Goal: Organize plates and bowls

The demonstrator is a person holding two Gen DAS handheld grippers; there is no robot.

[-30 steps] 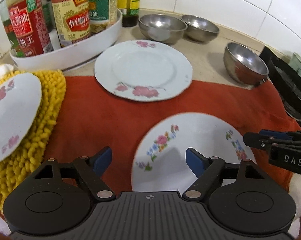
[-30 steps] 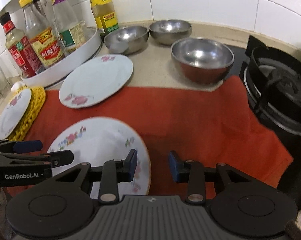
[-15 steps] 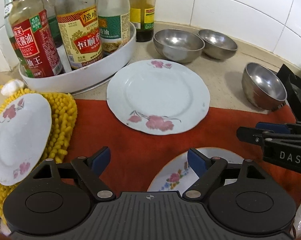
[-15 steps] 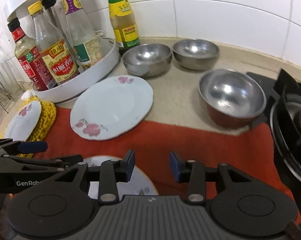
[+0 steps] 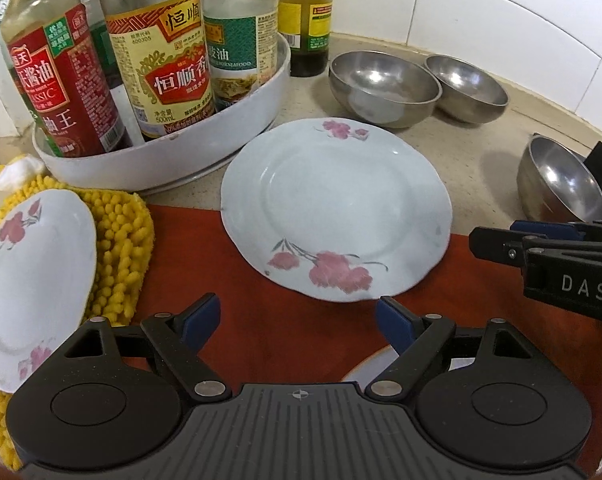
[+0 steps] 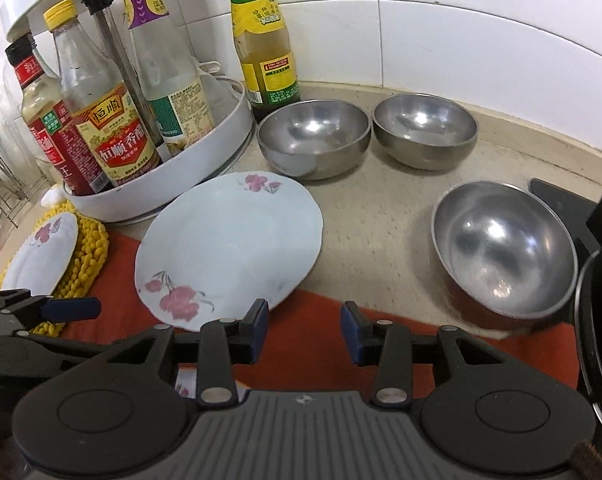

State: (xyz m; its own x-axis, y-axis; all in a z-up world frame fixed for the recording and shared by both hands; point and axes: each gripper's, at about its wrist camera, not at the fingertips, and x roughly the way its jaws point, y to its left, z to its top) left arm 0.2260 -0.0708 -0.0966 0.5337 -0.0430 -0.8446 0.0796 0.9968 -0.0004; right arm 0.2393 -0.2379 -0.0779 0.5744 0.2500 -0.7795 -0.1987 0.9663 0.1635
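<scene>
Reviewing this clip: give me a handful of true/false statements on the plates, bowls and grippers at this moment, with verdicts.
1. Three steel bowls sit on the counter. True.
2. The large floral plate lies wholly on the red cloth. False: its far part rests on bare counter.
3. The small plate lies on a yellow mat. True.
4. The right gripper holds a bowl. False: empty.
5. The left gripper is open and empty. True.
</scene>
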